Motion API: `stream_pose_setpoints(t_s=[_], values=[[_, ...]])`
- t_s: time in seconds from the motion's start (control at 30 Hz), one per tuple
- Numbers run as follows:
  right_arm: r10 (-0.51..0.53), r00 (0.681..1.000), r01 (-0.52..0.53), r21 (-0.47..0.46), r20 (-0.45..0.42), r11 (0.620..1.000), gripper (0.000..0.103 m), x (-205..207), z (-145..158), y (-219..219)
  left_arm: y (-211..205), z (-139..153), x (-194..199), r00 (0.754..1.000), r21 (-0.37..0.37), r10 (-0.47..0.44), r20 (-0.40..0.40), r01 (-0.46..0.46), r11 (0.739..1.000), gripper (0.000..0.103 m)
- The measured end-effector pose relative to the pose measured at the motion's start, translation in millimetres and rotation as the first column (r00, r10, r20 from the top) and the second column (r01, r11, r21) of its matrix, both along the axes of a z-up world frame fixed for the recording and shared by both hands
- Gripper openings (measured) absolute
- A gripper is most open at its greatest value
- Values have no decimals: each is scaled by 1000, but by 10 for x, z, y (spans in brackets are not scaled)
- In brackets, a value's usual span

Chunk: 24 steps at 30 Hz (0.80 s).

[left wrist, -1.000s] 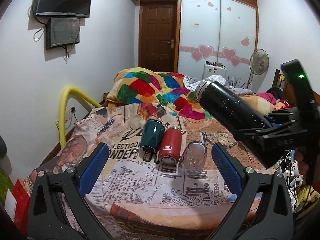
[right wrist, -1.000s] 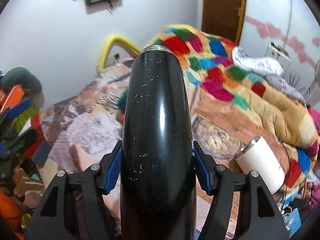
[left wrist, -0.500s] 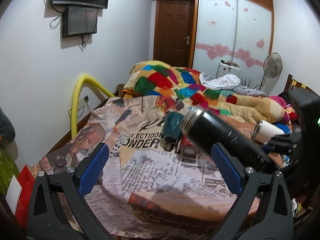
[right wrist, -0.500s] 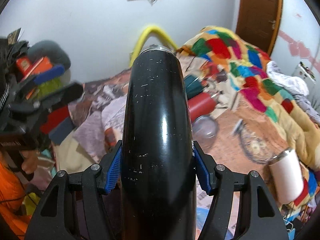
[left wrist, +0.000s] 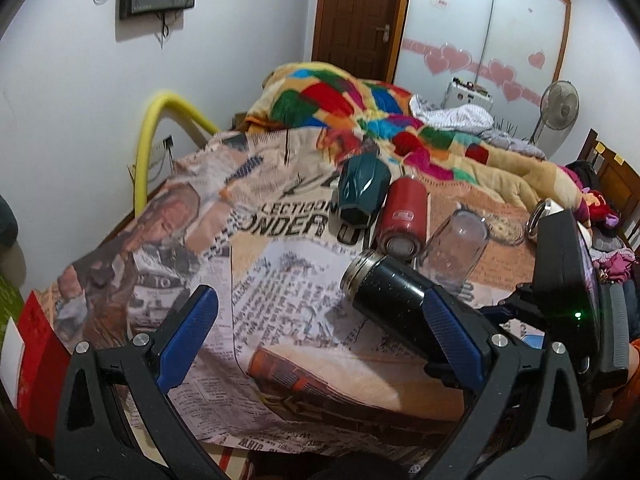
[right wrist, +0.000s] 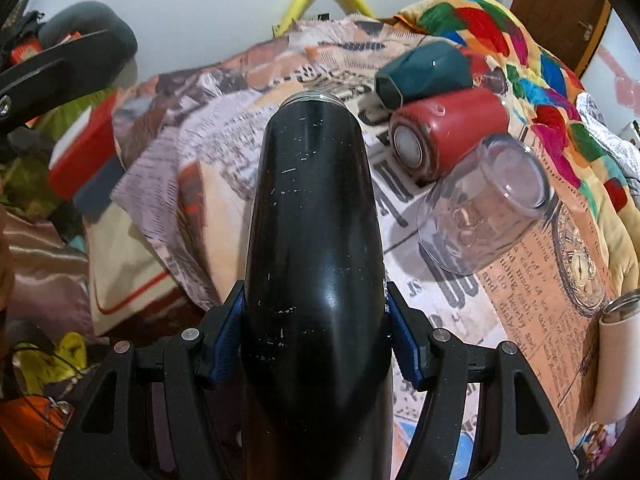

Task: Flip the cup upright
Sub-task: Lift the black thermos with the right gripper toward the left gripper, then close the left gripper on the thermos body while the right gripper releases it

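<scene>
Right claw [right wrist: 316,346]: clenched on the black cup [right wrist: 312,240], blue pads on both its sides.
Left claw [left wrist: 320,334]: released, jaws wide, holding nothing.
Black cup: lying along the right claw's fingers, steel mouth pointing ahead, held above the bed [left wrist: 280,276]; not upright yet.
Ahead and right of the right claw: glass jar [right wrist: 486,204], red cup [right wrist: 448,134], green cup [right wrist: 424,72], all on their sides, close together.
Risk, slip: the glossy cup could slide through the pads while it is rotated.
Risk, landing: the soft, rumpled bed may let it topple once set down.
Risk, bump: swinging the mouth could knock the jar rolling.
</scene>
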State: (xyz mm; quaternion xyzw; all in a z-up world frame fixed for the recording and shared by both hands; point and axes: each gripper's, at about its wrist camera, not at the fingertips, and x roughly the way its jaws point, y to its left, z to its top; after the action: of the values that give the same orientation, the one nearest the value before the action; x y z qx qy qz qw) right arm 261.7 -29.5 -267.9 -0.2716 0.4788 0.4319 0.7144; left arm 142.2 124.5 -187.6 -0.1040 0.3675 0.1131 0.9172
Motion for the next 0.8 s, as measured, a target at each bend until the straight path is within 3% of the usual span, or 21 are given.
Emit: stream_pose_setpoints(t_s=[0.33,0.5,0.8], values=[[35,999,-34,-37,30,999,62,-42,-62,26,57,-267,141,998,-84,-9,-61,4,996,103],[27,1000,-27,-66,1,997,62,-34,-141,12,51,-317,169,997,-116,-17,-76,8,993,103],[-32,999,32,12,41,999,62,-65,201,-220,-124,-330,255,992,-194,-72,-101,51,980,97]])
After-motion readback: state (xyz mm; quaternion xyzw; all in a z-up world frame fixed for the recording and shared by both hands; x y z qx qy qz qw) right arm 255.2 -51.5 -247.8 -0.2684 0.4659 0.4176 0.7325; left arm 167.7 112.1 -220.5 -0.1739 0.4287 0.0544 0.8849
